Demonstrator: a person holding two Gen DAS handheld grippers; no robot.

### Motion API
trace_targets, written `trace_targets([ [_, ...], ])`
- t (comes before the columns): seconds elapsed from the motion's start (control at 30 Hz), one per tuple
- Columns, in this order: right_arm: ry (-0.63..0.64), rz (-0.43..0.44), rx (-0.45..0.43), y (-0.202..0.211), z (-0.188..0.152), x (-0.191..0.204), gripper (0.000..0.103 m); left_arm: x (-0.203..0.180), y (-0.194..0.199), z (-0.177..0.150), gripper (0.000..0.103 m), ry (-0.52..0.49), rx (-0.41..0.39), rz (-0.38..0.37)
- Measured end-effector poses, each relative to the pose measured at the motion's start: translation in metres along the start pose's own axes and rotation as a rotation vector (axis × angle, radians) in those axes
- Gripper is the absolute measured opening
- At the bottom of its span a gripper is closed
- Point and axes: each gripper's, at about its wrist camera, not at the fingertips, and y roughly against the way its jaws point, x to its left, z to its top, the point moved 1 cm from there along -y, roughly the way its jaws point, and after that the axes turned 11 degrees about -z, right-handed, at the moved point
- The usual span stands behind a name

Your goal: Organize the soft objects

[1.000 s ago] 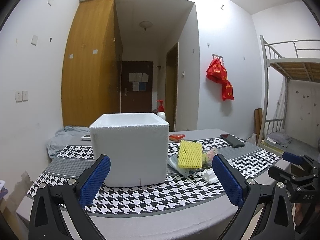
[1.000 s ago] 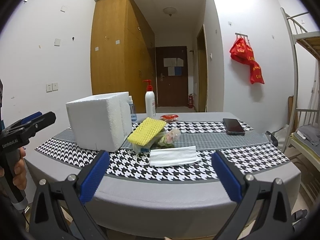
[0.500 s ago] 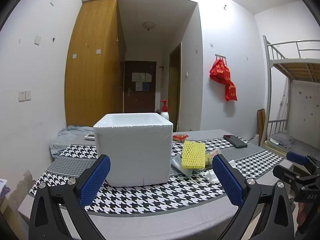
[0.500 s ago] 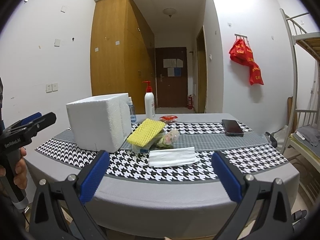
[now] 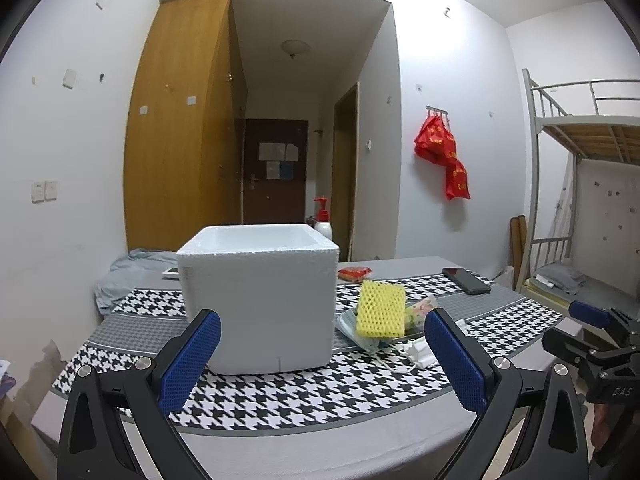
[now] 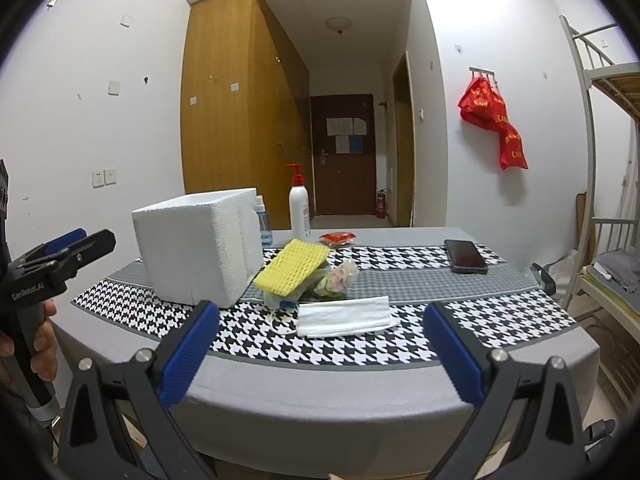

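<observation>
The yellow foam fruit net (image 6: pixel 291 267) lies on a small heap of soft things near the middle of the table, leaning on a crumpled blue face mask (image 6: pixel 280 300) with a flower-printed plastic packet (image 6: pixel 340 278) just beside it at 3 o'clock; a flat white face mask (image 6: pixel 344 316) lies in front of the heap at 5 o'clock, on the houndstooth runner (image 6: pixel 360 352). At 9 o'clock of the net stands the open white styrofoam box (image 5: pixel 256 300), close to the heap. Behind the box at 12 o'clock are a white pump bottle with a red top (image 6: pixel 299 204) and a small blue-labelled bottle (image 6: pixel 262 222); a red snack packet (image 6: pixel 338 237) and a dark phone (image 6: pixel 466 256) lie further back toward 1 and 2 o'clock. The left gripper (image 5: pixel 322 354) hovers short of the table's near edge facing the box, its blue-padded jaws wide apart and empty. The right gripper (image 6: pixel 320 354) is likewise spread wide, empty, aimed at the white mask. A hand (image 6: pixel 38 344) holds the left gripper's handle at 9 o'clock of the right view
</observation>
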Motion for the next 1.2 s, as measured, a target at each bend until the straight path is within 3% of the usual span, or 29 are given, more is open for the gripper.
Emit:
trace_targets([
  [0.4, -0.023, -0.011, 0.017, -0.010, 0.003, -0.006, 0.103, -0.005, -0.011, 0.003, 0.102, -0.012, 0.015, -0.017],
  [0.77, 0.006, -0.040, 0.048, -0.022, 0.017, 0.013, 0.103, -0.001, -0.034, 0.015, 0.102, 0.008, 0.076, -0.109],
  [0.93, 0.011, -0.051, 0.057, -0.030, 0.020, 0.012, 0.103, -0.003, -0.041, 0.020, 0.102, -0.009, 0.055, -0.098],
  [1.2, 0.011, -0.074, 0.077, -0.040, 0.019, 0.004, 0.103, -0.014, -0.058, 0.019, 0.102, -0.032, 0.081, -0.147],
])
